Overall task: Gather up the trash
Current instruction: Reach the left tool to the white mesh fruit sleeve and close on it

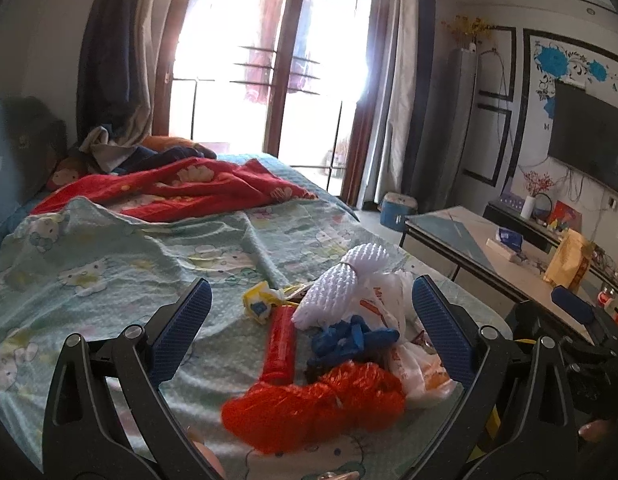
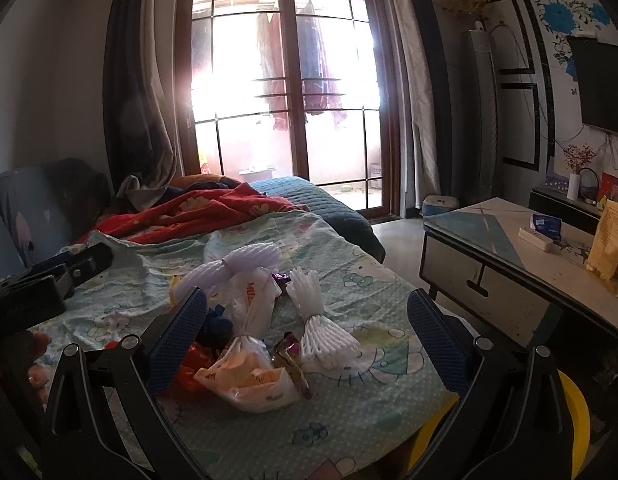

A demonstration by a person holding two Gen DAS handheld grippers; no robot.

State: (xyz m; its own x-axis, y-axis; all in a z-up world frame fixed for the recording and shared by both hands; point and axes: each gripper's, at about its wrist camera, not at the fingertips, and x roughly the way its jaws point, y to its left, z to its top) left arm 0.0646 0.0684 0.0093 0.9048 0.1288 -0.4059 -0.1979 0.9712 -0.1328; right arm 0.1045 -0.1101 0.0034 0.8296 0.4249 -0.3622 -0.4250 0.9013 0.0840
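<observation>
The trash lies in a loose pile on the bed (image 1: 121,248), on a thin green sheet printed with cartoon cats. No bin or open bag holding it can be seen. In the pile are a white plastic bag (image 2: 249,380) with orange print, tied and crumpled, with something pale yellow inside, and two white foam nets with a ribbed mesh surface: a larger foam net (image 1: 333,288) and a smaller foam net (image 2: 313,320) pinched in the middle. Beside them lie a red tube (image 1: 279,344), round and smooth, an orange mesh bag (image 1: 313,404), bunched and blurred, a blue crumpled piece (image 1: 349,338), a small yellow wrapper (image 1: 259,302) and a shiny candy wrapper (image 2: 289,354).

The left hand-held gripper (image 1: 311,332) is spread wide above the pile, gripping nothing. The right hand-held gripper (image 2: 307,336) is also spread wide and empty. Both have blue ridged pads.
</observation>
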